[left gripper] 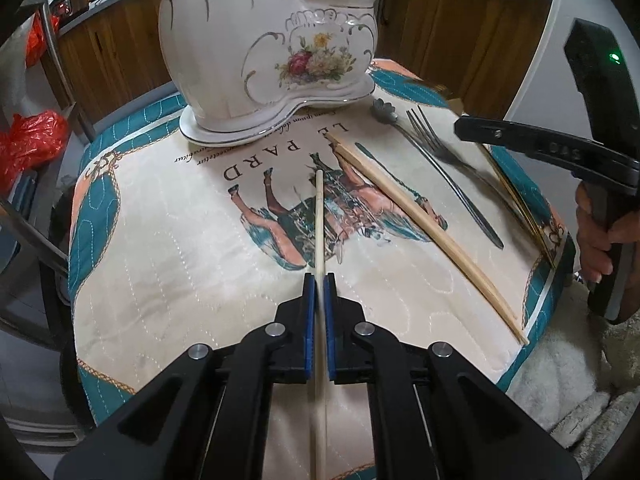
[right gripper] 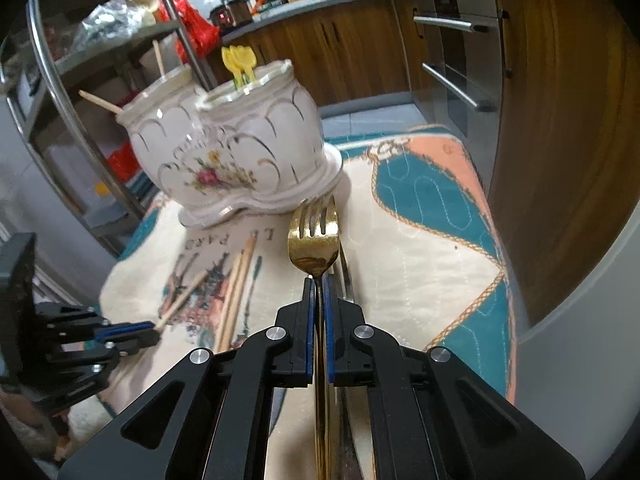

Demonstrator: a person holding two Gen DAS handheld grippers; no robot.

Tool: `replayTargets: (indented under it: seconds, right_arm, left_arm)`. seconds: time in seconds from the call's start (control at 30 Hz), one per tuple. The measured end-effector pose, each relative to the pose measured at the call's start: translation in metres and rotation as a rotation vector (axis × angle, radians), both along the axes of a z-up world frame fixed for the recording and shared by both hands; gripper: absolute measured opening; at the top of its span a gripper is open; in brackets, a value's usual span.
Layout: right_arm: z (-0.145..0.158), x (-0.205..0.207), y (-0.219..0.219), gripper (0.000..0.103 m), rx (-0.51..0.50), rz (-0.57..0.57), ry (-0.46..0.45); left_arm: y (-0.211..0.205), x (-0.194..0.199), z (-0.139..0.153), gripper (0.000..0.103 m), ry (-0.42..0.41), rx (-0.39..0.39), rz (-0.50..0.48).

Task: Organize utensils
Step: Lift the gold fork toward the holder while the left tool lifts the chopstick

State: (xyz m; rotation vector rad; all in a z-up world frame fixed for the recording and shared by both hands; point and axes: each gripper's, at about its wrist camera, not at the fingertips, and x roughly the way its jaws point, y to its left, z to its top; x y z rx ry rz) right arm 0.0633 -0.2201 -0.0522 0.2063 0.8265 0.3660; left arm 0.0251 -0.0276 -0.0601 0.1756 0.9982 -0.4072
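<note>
A white floral ceramic utensil holder (left gripper: pixel 264 52) (right gripper: pixel 228 148) stands at the far side of a printed quilted mat (left gripper: pixel 160 248) (right gripper: pixel 408 264). My left gripper (left gripper: pixel 319 280) (right gripper: pixel 154 330) is shut on a pale wooden chopstick (left gripper: pixel 319 216) that points toward the holder. A pair of wooden chopsticks (left gripper: pixel 416 220) (right gripper: pixel 238 280) lies to its right, then a silver fork (left gripper: pixel 444 164) and a small silver spoon (left gripper: pixel 385 110). My right gripper (right gripper: pixel 319 282) is shut on the neck of a gold fork (right gripper: pixel 314 236), tines up; from the left wrist view its black body (left gripper: pixel 560 148) hangs over the mat's right edge.
The holder contains yellow plastic utensils (right gripper: pixel 238 62) and wooden sticks (right gripper: pixel 100 102). Wooden kitchen cabinets (right gripper: pixel 344 52) and an oven front (right gripper: pixel 456 64) stand behind. A metal shelf rack (right gripper: pixel 72 92) with red bags (left gripper: pixel 32 144) is at the left. A hand (left gripper: pixel 600 236) grips the right tool.
</note>
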Motion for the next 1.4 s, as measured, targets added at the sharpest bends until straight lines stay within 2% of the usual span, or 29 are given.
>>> replayTargets:
  seconds: [0.23, 0.47, 0.7, 0.87, 0.93, 1.07, 1.2, 1.27, 1.4]
  right_arm:
    - [0.025, -0.02, -0.004, 0.005, 0.025, 0.027, -0.13]
    - [0.052, -0.043, -0.002, 0.005, 0.032, 0.047, -0.278]
    - [0.076, -0.054, 0.004, 0.005, 0.004, 0.058, -0.41]
    - [0.094, -0.05, 0.009, 0.005, 0.009, 0.051, -0.46]
    - [0.103, -0.044, 0.011, 0.005, 0.02, 0.048, -0.481]
    - [0.12, -0.029, 0.014, 0.005, 0.036, 0.048, -0.498]
    - [0.14, -0.011, 0.016, 0.005, 0.058, 0.051, -0.508]
    - [0.149, -0.003, 0.016, 0.005, 0.071, 0.049, -0.515]
    - [0.165, 0.008, 0.016, 0.005, 0.089, 0.048, -0.552]
  left_arm:
    - [0.016, -0.004, 0.013, 0.004, -0.073, -0.069, 0.0]
    - [0.031, -0.009, 0.044, 0.004, -0.217, -0.139, 0.003]
    - [0.047, -0.02, 0.075, 0.004, -0.405, -0.214, 0.015]
    - [0.067, -0.023, 0.112, 0.004, -0.586, -0.277, 0.034]
    - [0.077, -0.016, 0.131, 0.004, -0.663, -0.323, 0.061]
    - [0.094, 0.011, 0.16, 0.004, -0.752, -0.399, 0.112]
    - [0.105, 0.044, 0.178, 0.004, -0.782, -0.481, 0.126]
    - [0.107, 0.067, 0.182, 0.004, -0.76, -0.537, 0.125]
    - [0.101, 0.102, 0.181, 0.004, -0.735, -0.599, 0.126]
